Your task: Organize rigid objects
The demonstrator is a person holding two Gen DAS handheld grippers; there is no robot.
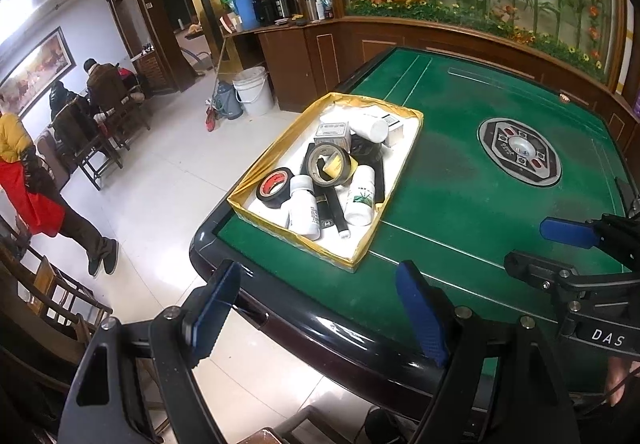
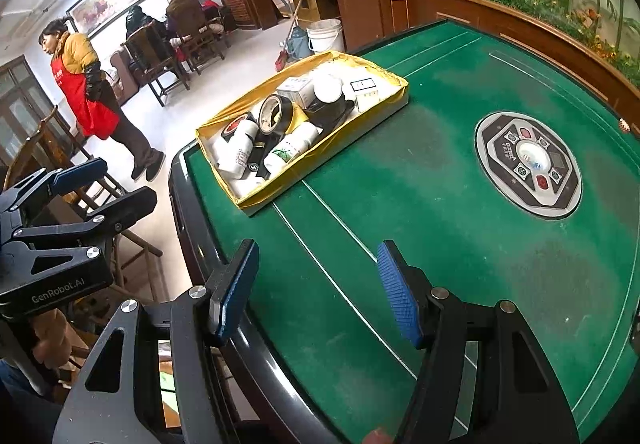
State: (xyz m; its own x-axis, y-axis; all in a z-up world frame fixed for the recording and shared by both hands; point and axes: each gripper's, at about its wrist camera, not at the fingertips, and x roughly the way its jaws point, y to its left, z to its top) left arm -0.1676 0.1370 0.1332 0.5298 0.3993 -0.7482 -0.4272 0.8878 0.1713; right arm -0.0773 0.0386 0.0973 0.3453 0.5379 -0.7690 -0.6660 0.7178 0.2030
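A: What writing can be read, and on what?

B: "GenRobot.AI" is printed in white on the body of the left gripper as seen from the right wrist. "DAS" is lettered on the right gripper as seen from the left wrist. A green leaf print is carried on one white bottle, but its text is too small to be made out.

A: How is the scene laid out, from the largest thing down?

B: A green-felt table with a black rim is seen, an oval control panel set into its middle. A shallow gold-walled tray with a white floor is placed near the table's far left corner. White bottles, small white boxes, a yellow-and-black tape roll, a black tape roll with a red core and a black stick are piled inside it, touching one another.

A: And the grippers?

B: Both are held above the near table edge, well apart from the tray. The blue-padded fingers of each are spread wide, nothing between them.
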